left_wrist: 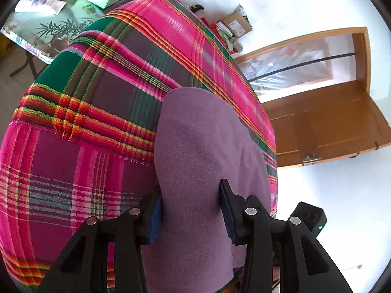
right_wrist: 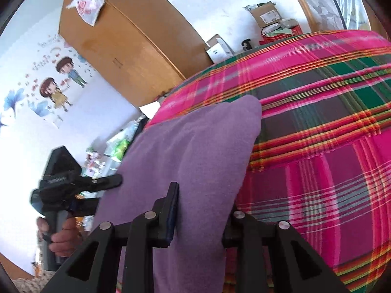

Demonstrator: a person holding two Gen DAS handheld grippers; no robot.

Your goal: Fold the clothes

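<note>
A purple fleece cloth [left_wrist: 205, 146] lies on a bed under a pink, green and red plaid blanket [left_wrist: 97, 112]. My left gripper [left_wrist: 190, 214] has its fingers wide apart, and the cloth fills the gap between them and runs down toward the camera. In the right wrist view the same purple cloth [right_wrist: 195, 151] passes between the spread fingers of my right gripper [right_wrist: 200, 210]; its right finger is partly hidden behind the cloth. A hand [right_wrist: 61, 236] holds the left gripper [right_wrist: 110, 194] at the cloth's left edge.
The plaid blanket [right_wrist: 317, 122] covers the bed on all sides of the cloth. A wooden door [left_wrist: 325, 122] and white wall stand to the right. A table with a leaf-print cover [left_wrist: 48, 29], cardboard boxes [right_wrist: 266, 14] and a wooden wardrobe [right_wrist: 127, 48] surround the bed.
</note>
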